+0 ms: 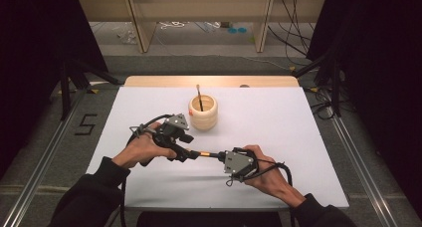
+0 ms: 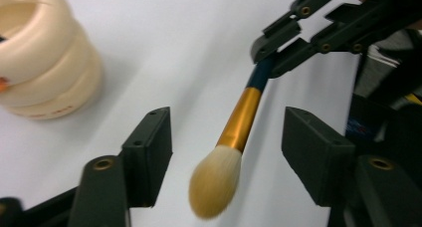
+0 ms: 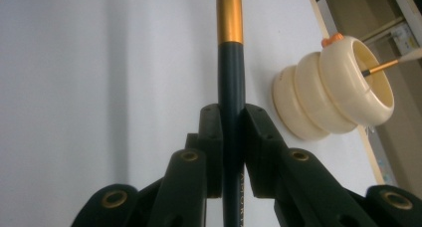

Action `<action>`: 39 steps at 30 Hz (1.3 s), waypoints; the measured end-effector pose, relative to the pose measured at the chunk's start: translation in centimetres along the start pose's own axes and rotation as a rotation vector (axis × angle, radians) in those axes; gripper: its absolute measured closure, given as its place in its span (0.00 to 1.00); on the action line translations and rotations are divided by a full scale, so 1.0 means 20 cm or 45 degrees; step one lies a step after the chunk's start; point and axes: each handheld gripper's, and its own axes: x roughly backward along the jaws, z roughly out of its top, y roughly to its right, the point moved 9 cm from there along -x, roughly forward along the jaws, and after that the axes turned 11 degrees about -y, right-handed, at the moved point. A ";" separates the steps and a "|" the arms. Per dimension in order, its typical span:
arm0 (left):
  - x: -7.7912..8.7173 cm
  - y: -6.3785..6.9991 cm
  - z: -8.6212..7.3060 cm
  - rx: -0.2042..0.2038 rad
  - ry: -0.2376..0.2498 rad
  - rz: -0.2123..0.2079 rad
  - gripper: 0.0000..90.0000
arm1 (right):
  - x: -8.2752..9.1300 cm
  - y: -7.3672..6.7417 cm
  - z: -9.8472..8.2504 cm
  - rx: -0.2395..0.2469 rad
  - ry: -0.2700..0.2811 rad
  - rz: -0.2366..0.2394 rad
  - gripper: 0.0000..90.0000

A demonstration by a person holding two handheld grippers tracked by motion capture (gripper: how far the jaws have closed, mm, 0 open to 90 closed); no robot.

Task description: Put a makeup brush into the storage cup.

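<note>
A makeup brush with a dark handle (image 3: pixel 232 77), gold ferrule (image 2: pixel 241 117) and pale bristle head (image 2: pixel 215 187) hangs level above the white table (image 1: pixel 278 117). My right gripper (image 3: pixel 231 118) is shut on the handle, as the high view (image 1: pixel 222 155) also shows. The bristle head sits between the jaws of my open left gripper (image 2: pixel 228 133), touching neither one. In the high view the left gripper (image 1: pixel 185 154) meets the brush from the left. A cream ridged holder (image 1: pixel 203 112) stands behind them with a thin brush (image 1: pixel 199 97) in it.
The holder (image 2: pixel 45 62) stands close to the left gripper's far left and off to the right gripper's right (image 3: pixel 338 92). A wooden strip (image 1: pixel 209 81) edges the table's far side. Cables trail from both grippers over the front edge.
</note>
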 end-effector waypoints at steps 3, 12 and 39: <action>0.01 -0.02 0.00 0.049 0.083 0.041 0.34 | -0.01 0.01 -0.03 -0.082 0.014 0.032 0.88; 0.04 -0.09 -0.05 0.210 0.267 0.086 0.28 | 0.01 0.07 -0.05 -0.368 0.124 0.083 0.88; -0.12 0.04 0.00 0.330 0.480 0.046 0.29 | 0.04 0.14 -0.02 -0.697 0.374 0.156 0.88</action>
